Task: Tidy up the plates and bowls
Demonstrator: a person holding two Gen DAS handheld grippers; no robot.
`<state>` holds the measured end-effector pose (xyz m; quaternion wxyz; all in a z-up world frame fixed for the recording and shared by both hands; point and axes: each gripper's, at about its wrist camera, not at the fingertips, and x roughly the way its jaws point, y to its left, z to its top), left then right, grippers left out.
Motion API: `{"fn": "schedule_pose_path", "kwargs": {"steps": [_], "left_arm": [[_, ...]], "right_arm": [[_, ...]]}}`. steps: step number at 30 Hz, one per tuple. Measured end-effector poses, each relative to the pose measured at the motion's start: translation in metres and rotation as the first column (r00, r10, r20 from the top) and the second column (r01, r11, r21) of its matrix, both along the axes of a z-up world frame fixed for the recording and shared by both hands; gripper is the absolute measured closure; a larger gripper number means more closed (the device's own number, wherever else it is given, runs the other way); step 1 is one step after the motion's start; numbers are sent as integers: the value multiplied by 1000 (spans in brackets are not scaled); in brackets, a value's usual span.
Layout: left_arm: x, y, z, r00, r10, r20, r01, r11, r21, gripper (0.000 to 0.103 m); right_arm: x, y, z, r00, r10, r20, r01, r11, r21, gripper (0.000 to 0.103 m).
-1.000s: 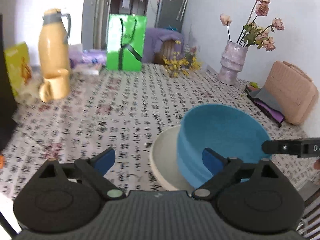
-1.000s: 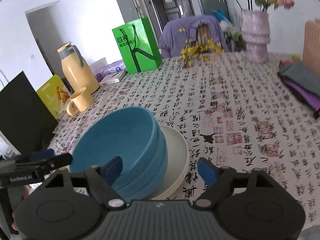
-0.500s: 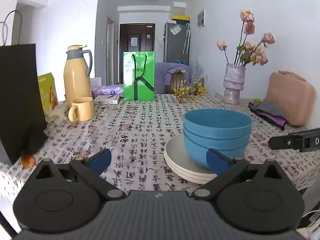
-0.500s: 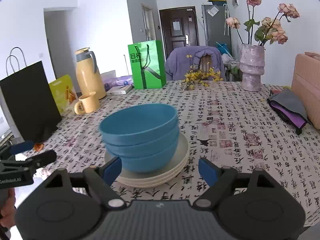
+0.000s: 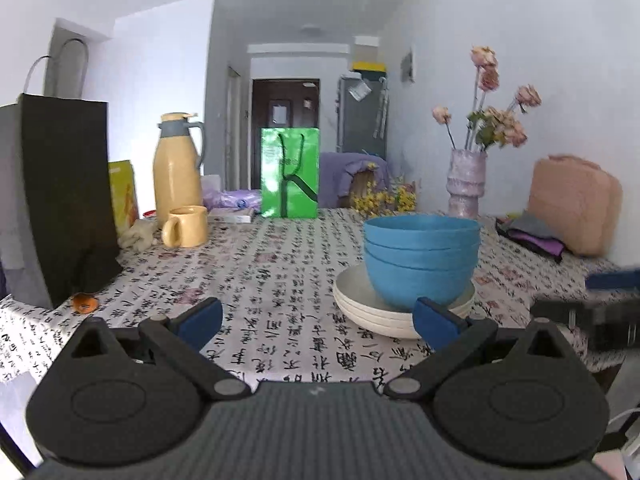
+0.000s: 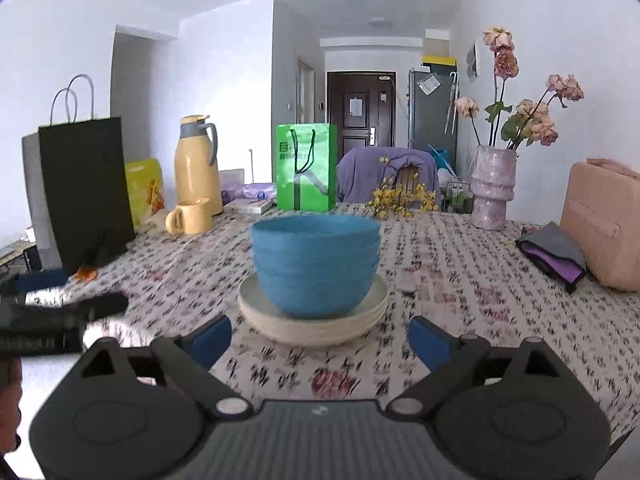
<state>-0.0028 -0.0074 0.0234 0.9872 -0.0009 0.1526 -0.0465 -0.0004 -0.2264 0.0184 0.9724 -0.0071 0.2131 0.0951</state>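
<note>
A stack of blue bowls point(image 5: 421, 258) point(image 6: 316, 264) rests on a stack of cream plates point(image 5: 360, 306) point(image 6: 260, 312) on the patterned tablecloth. My left gripper point(image 5: 318, 322) is open and empty, held back from the stack, which lies ahead to its right. My right gripper point(image 6: 320, 340) faces the stack head-on from the near side; its jaws are opening with nothing between them. The right gripper's tip point(image 5: 592, 308) shows at the right edge of the left wrist view. The left gripper's tip point(image 6: 60, 312) shows at the left edge of the right wrist view.
At the left of the table stand a black paper bag point(image 5: 60, 200), a yellow jug point(image 5: 178, 168) and a yellow mug point(image 5: 186, 226). A green bag point(image 5: 290, 172) stands at the back. A vase of flowers point(image 5: 466, 184), a pink case point(image 5: 576, 204) and folded cloths point(image 6: 556, 252) sit right.
Both grippers have drawn back from the bowls and plates and dropped to a lower, more level view. The right gripper's fingers have spread wider. The stack stays in place.
</note>
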Motion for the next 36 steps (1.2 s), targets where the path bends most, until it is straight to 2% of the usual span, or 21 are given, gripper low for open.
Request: {"fn": "schedule_pose_path", "kwargs": {"steps": [4,8,17,36], "left_arm": [[-12,0,1,1000,-18,18,18,1000,2,0],[-23,1,-4,1000,28,10,-28,999,17,0],[-20,-5,-14,999,2,-39,-1,1000,23,0],[-16,-2,-16,998,13,-54,-12,1000,15,0]], "right_arm": [[-13,-3,-6,999,-43,-9,43,999,17,8],[-22,-7,-8,996,-94,-7,95,995,33,8],[-23,-5,-16,997,-60,-44,61,998,34,8],[-22,-6,-15,997,-63,-38,65,997,46,8]]}}
